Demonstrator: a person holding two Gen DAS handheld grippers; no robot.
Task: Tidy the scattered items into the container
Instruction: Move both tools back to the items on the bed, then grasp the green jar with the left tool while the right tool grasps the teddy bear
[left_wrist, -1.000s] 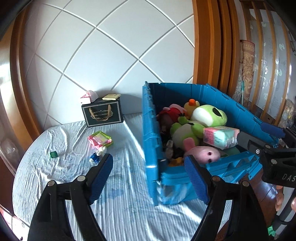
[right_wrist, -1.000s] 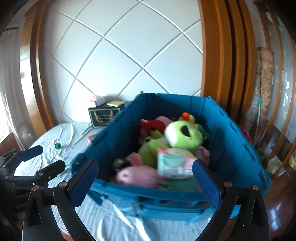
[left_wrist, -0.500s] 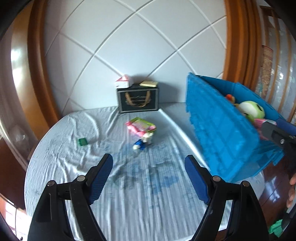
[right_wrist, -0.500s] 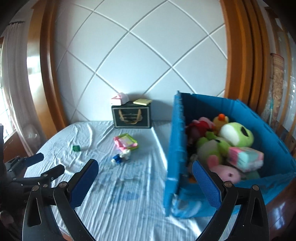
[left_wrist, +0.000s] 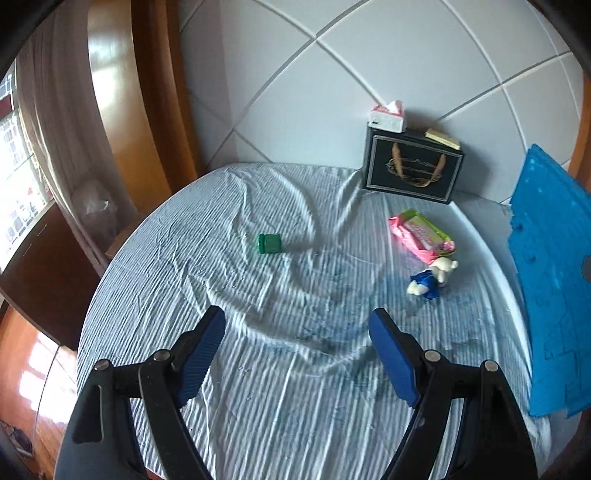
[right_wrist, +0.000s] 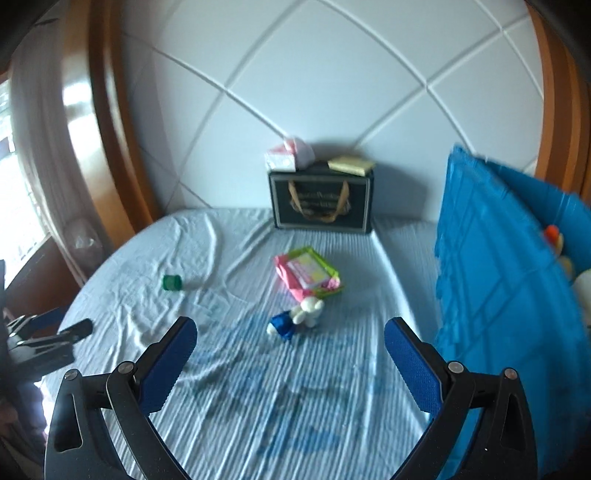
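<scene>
On the striped sheet lie a small green cup (left_wrist: 269, 244) (right_wrist: 172, 283), a pink and green packet (left_wrist: 421, 235) (right_wrist: 308, 272) and a small white figure in blue (left_wrist: 430, 277) (right_wrist: 295, 318). The blue crate (left_wrist: 546, 280) (right_wrist: 491, 280) stands at the right, with plush toys (right_wrist: 565, 254) showing inside in the right wrist view. My left gripper (left_wrist: 297, 326) is open and empty, low over the sheet, short of the items. My right gripper (right_wrist: 290, 338) is open and empty, with the figure just beyond its tips. The left gripper also shows in the right wrist view (right_wrist: 48, 332) at the far left.
A black gift bag (left_wrist: 413, 171) (right_wrist: 321, 197) stands against the white padded headboard, with a tissue box (left_wrist: 388, 116) and a yellow pad (right_wrist: 351, 164) on top. Wooden frame and a curtain (left_wrist: 55, 110) stand at the left. The bed edge curves round at front left.
Both views have swung left, away from the crate and toward the scattered items. The crate has slid to the right edge. Both grippers have stayed open.
</scene>
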